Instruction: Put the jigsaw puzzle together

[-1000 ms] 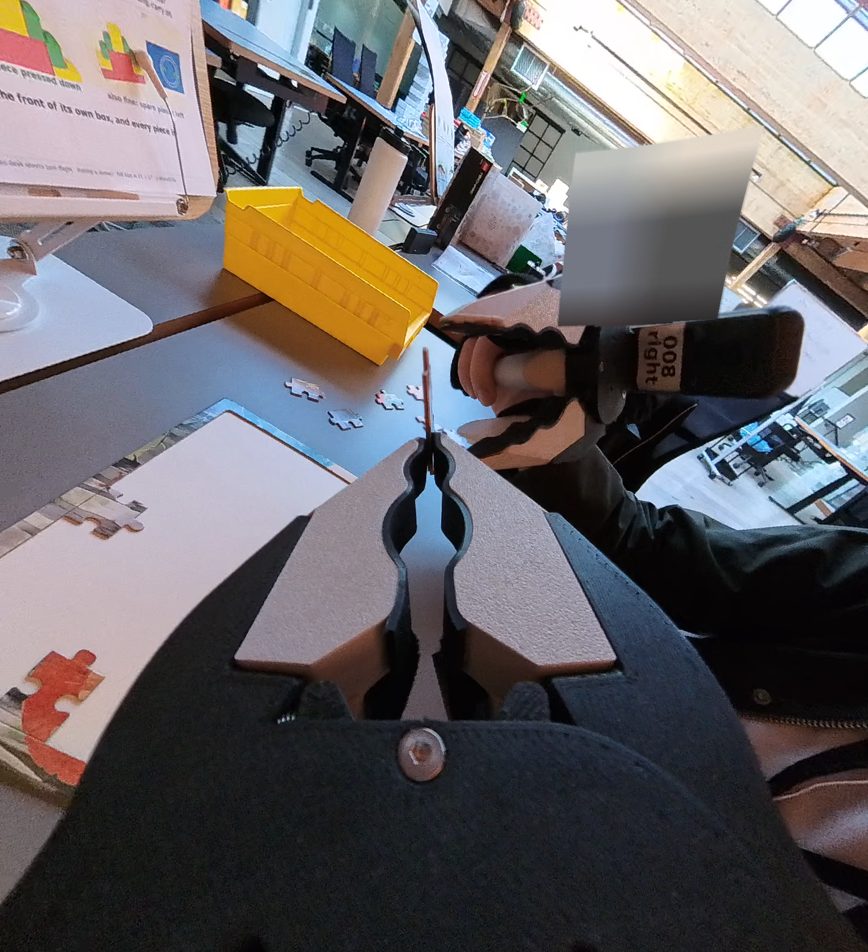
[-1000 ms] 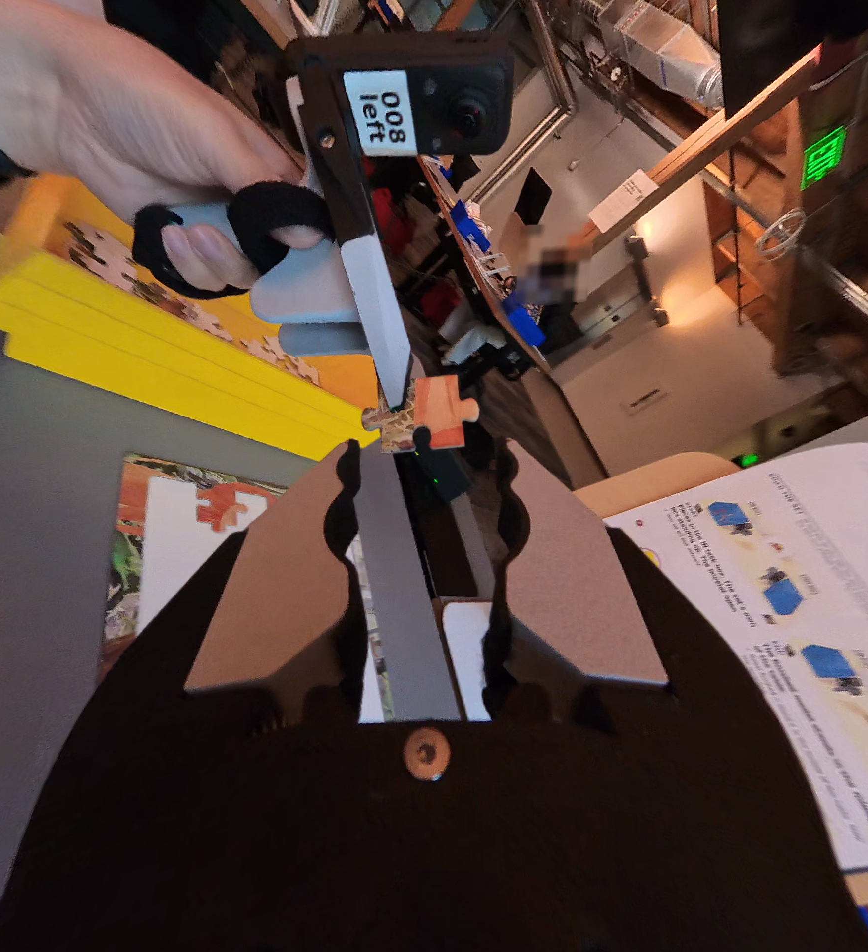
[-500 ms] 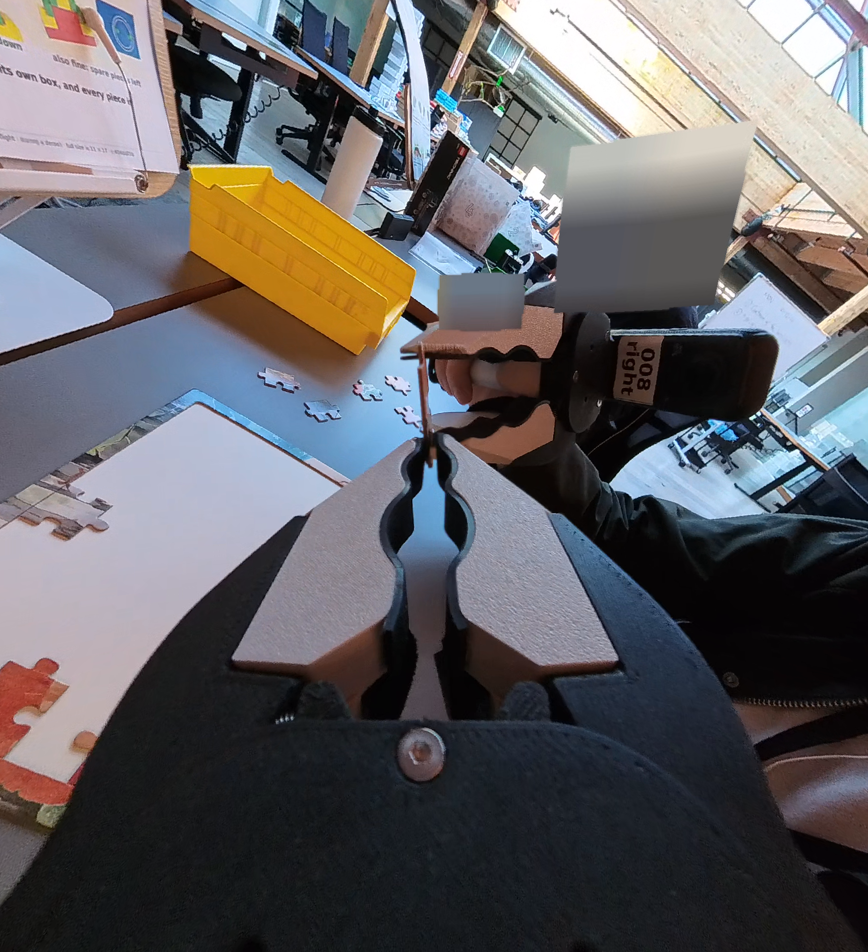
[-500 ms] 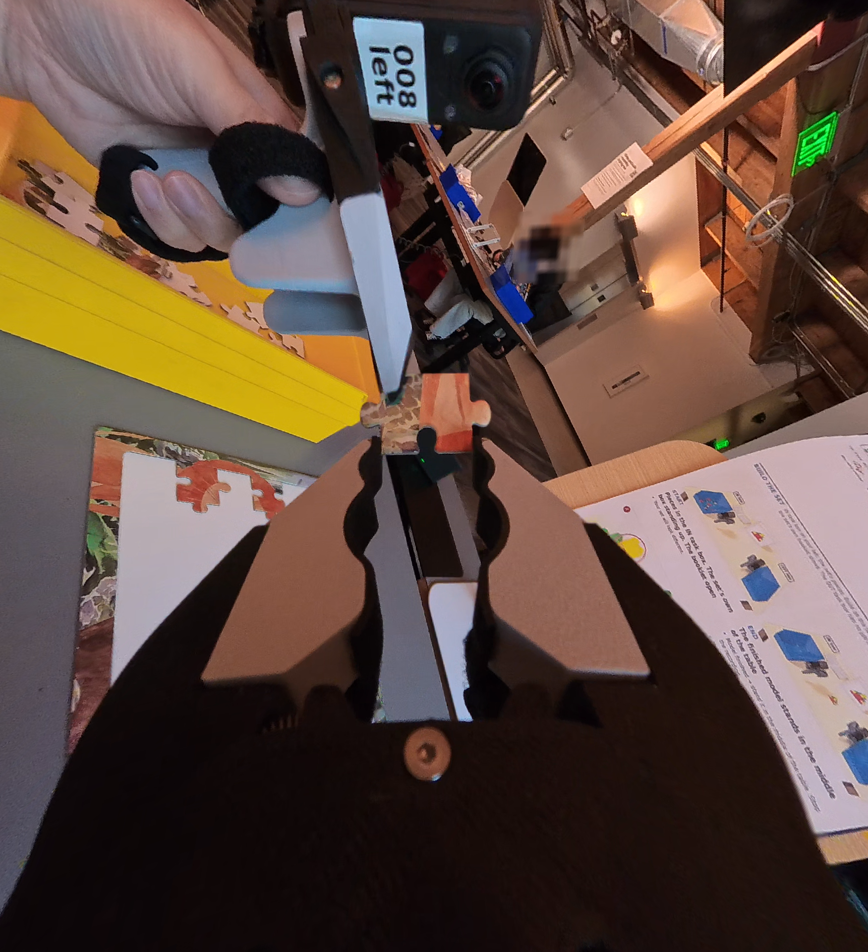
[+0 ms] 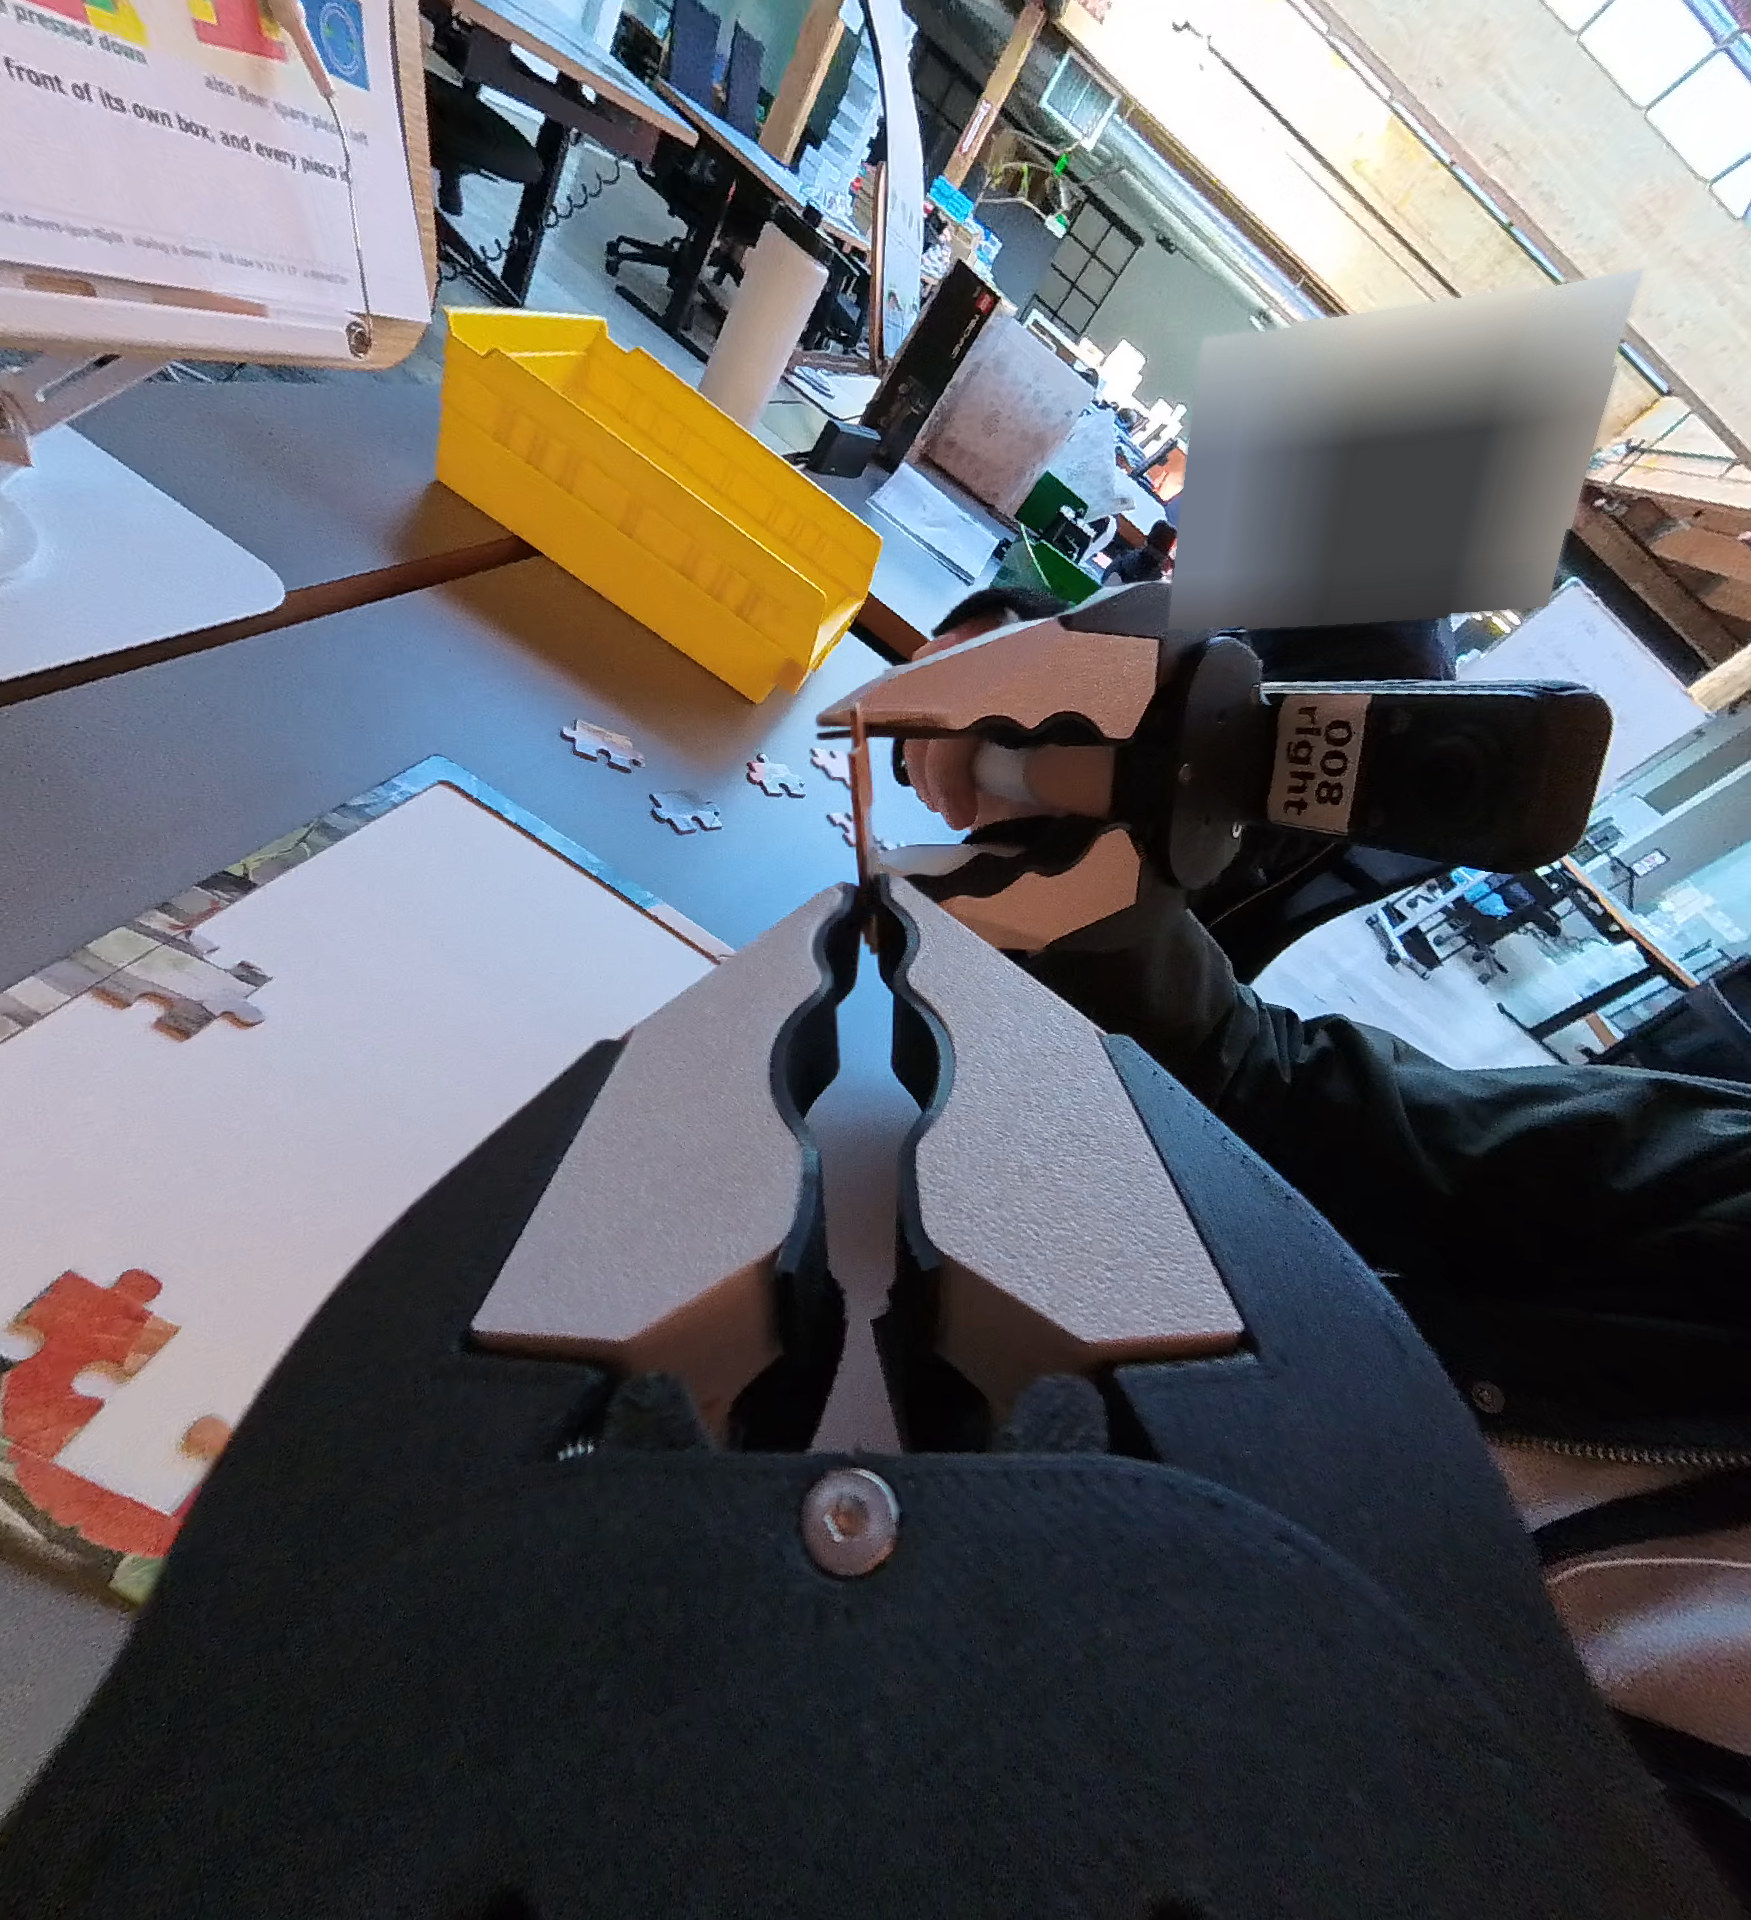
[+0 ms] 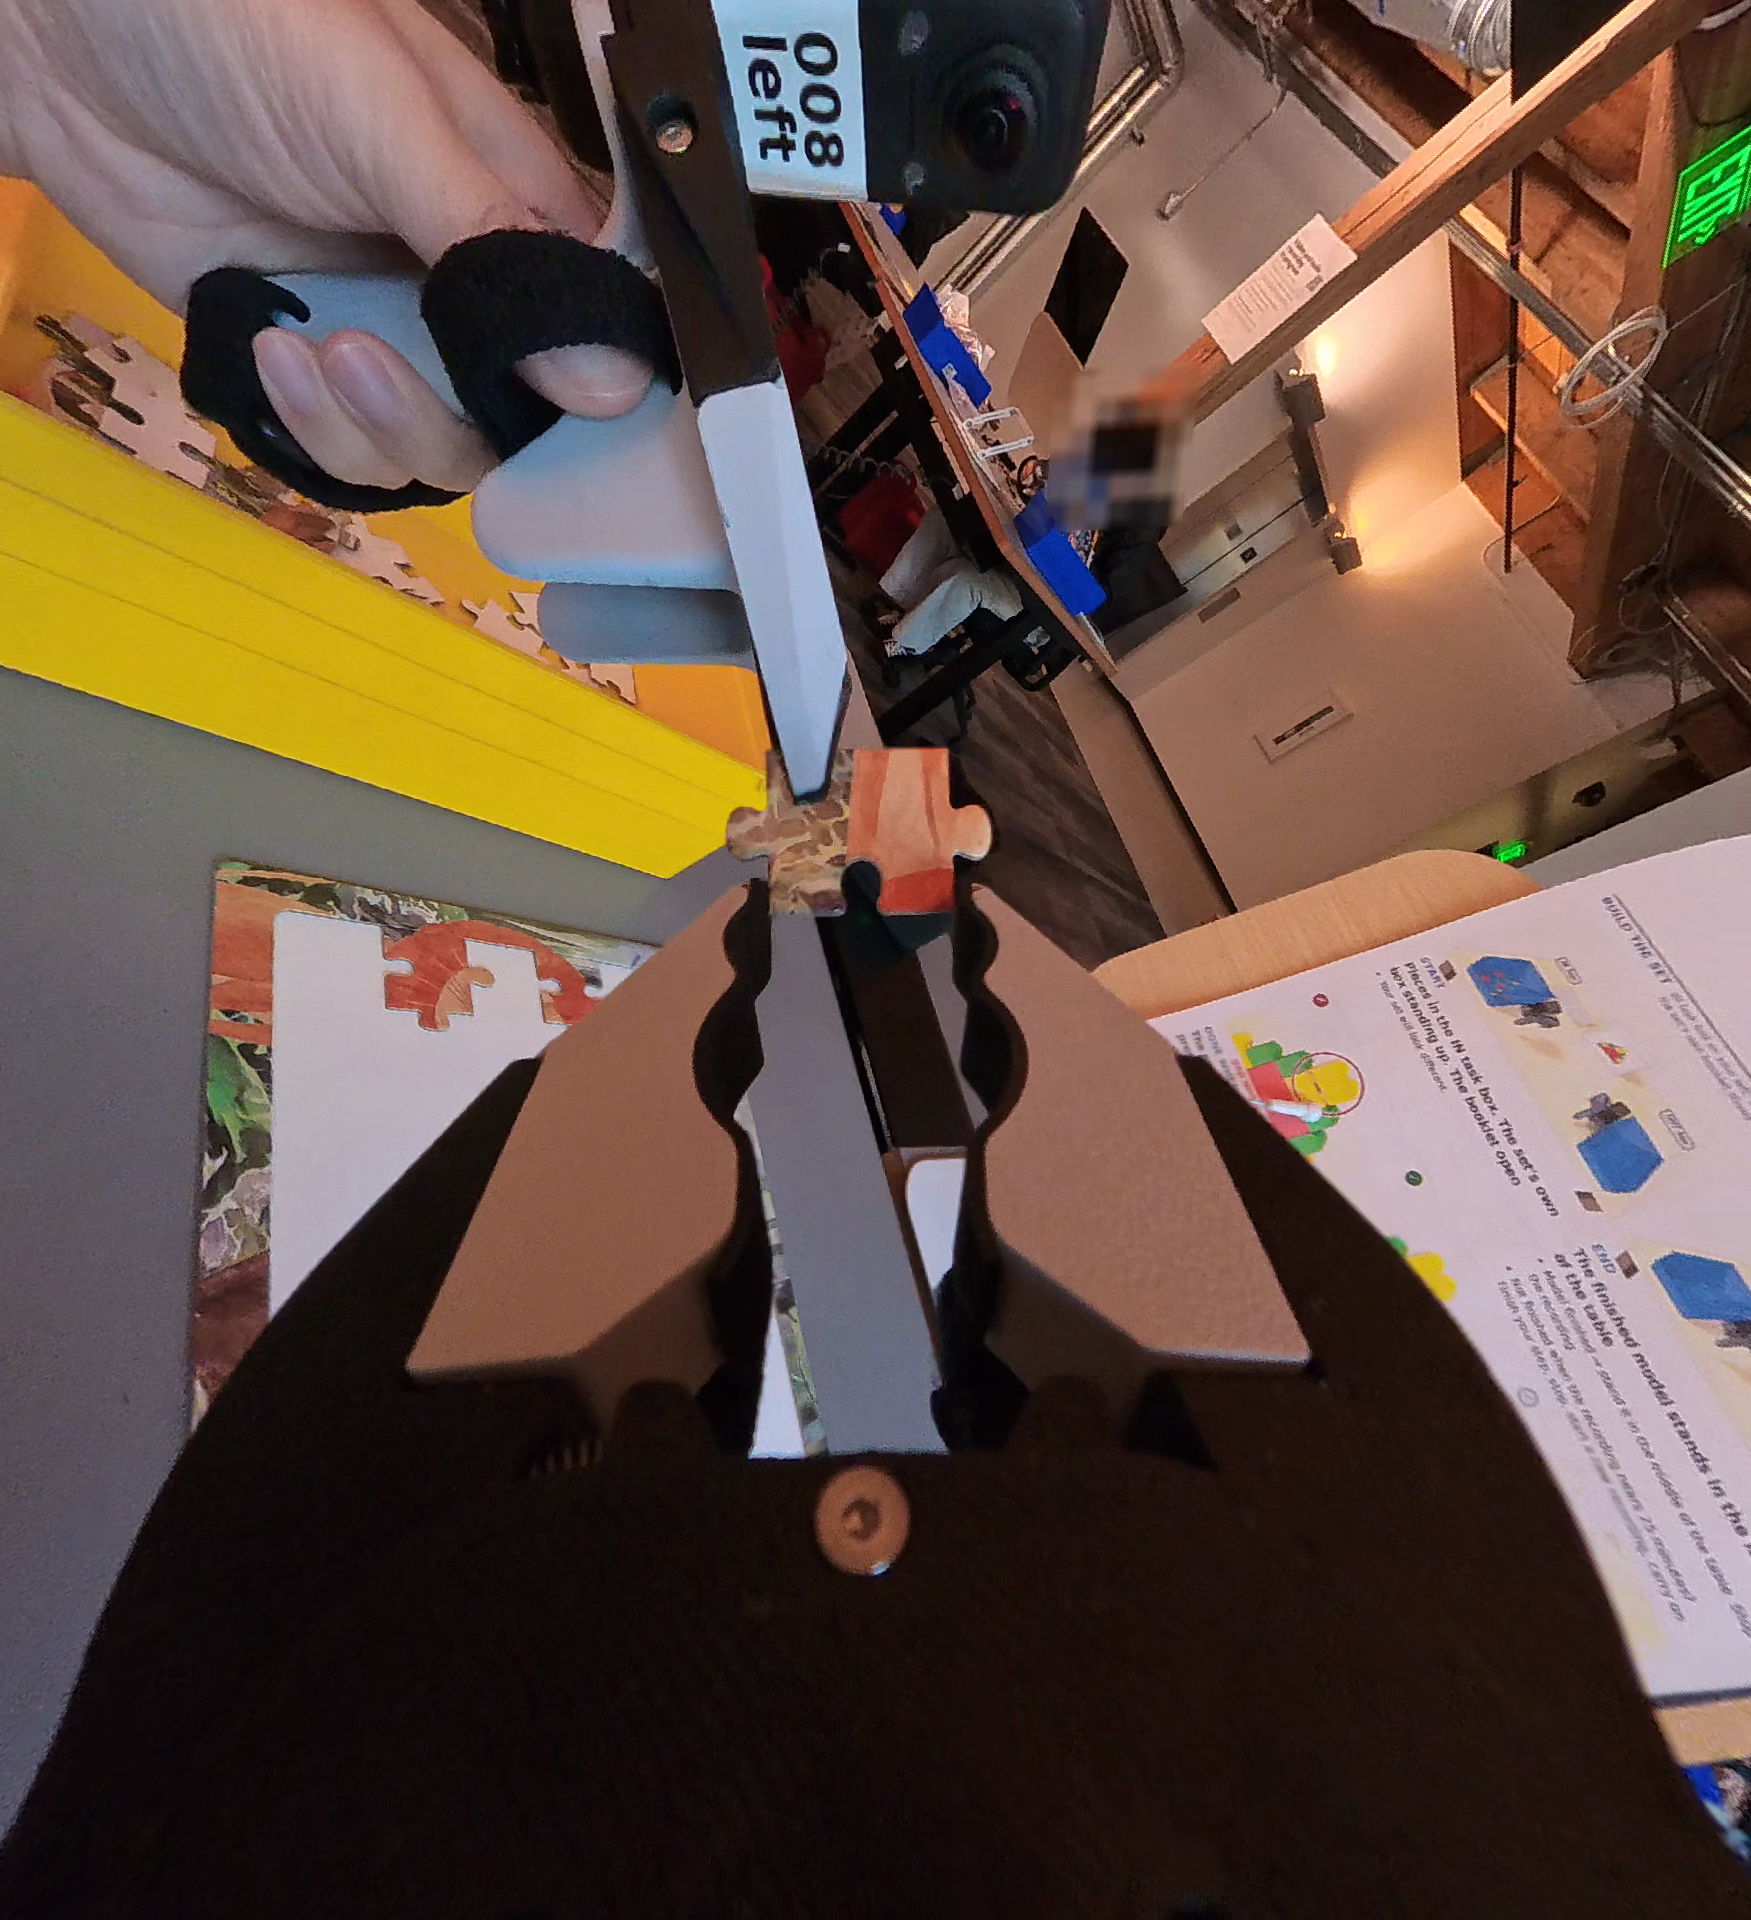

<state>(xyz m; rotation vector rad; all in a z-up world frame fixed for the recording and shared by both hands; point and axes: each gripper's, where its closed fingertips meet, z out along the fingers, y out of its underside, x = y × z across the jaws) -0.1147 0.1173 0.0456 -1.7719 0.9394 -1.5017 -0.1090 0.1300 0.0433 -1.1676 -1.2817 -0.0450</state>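
Grey table (image 5: 227, 727) carries the puzzle board (image 5: 351, 1039), mostly bare. Above it, the left gripper (image 5: 869, 914) pinches the piece (image 6: 855, 831) by one edge; the right gripper (image 6: 860, 914), jaws parted, straddles it. Best close fully before the left lets go.

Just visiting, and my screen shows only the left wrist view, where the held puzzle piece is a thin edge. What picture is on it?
Observer: The right wrist view shows the face of the puzzle piece: mottled brown-green on one half, orange on the other.
Visitor: And is that yellow bin empty?
Observer: No, the yellow bin holds many loose pieces, which the right wrist view shows inside it.
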